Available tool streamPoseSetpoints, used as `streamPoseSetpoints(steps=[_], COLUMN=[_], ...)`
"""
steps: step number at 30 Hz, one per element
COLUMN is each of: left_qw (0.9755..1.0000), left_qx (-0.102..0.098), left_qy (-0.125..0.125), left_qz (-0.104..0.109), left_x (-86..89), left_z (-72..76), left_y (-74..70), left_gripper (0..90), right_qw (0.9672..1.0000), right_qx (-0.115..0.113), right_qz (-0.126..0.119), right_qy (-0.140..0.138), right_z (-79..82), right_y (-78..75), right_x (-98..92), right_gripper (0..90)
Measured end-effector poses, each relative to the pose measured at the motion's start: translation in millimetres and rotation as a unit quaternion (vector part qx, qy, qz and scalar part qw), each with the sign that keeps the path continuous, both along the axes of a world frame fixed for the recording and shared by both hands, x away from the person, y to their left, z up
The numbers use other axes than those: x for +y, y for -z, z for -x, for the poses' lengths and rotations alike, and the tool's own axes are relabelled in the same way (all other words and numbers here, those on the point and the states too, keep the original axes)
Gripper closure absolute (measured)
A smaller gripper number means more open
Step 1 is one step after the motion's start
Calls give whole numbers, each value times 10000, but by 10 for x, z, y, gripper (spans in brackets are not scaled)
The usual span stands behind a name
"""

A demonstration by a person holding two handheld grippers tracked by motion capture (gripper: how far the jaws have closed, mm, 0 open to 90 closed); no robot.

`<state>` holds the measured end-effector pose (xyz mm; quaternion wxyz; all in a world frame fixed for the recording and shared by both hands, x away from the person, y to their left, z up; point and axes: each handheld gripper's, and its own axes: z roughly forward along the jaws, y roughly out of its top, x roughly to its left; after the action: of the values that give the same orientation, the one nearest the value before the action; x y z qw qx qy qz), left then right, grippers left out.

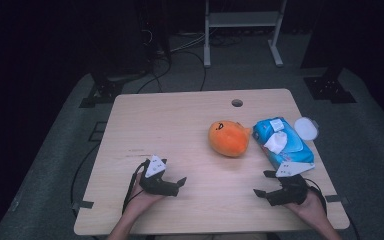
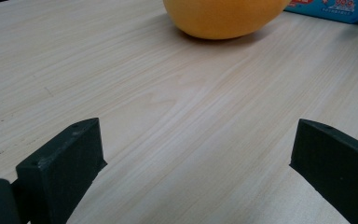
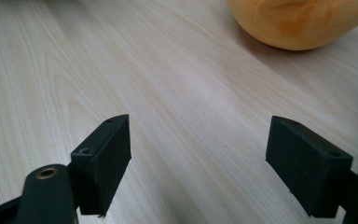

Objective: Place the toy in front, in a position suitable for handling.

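Nearest me, at the table's (image 1: pixel 180 115) front edge, both grippers rest low on the wood, each held in a hand coming in from below. On my left gripper (image 1: pixel 181 182) the jaws stand spread wide with bare tabletop between them, pinching nothing, as its own view (image 2: pixel 196 158) confirms. My right gripper (image 1: pixel 263 183) is likewise spread and empty in its own view (image 3: pixel 198 158). Both point inward toward the orange plush toy (image 1: pixel 228 138), which lies just right of the table's middle, well apart from either gripper. Just beside it on the right lies a blue wet-wipe pack (image 1: pixel 282 141) with a tissue poking out, and a white round lid (image 1: pixel 305 128) sits by its far corner.
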<state>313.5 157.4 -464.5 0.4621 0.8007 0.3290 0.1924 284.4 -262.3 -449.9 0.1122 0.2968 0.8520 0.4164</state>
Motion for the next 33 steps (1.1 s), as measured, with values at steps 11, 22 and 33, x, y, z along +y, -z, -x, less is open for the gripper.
streamPoseSetpoints(steps=[11, 22, 33], left_qw=[10000, 10000, 9999], left_qx=[43, 11, 42], left_qy=[-24, -17, -84], left_qz=[3, 22, 79], left_x=[3, -4, 18], left_z=[8, 56, 44], left_y=[9, -2, -3], left_gripper=[20, 20, 20], right_qw=[9999, 9995, 9993], right_qx=[-42, -173, -250], right_qz=[-136, -240, -204], right_qy=[2, -75, -169], right_z=[-17, -33, -218], right_y=[-10, -168, -403], right_x=[-23, 85, 158], right_gripper=[209, 199, 197])
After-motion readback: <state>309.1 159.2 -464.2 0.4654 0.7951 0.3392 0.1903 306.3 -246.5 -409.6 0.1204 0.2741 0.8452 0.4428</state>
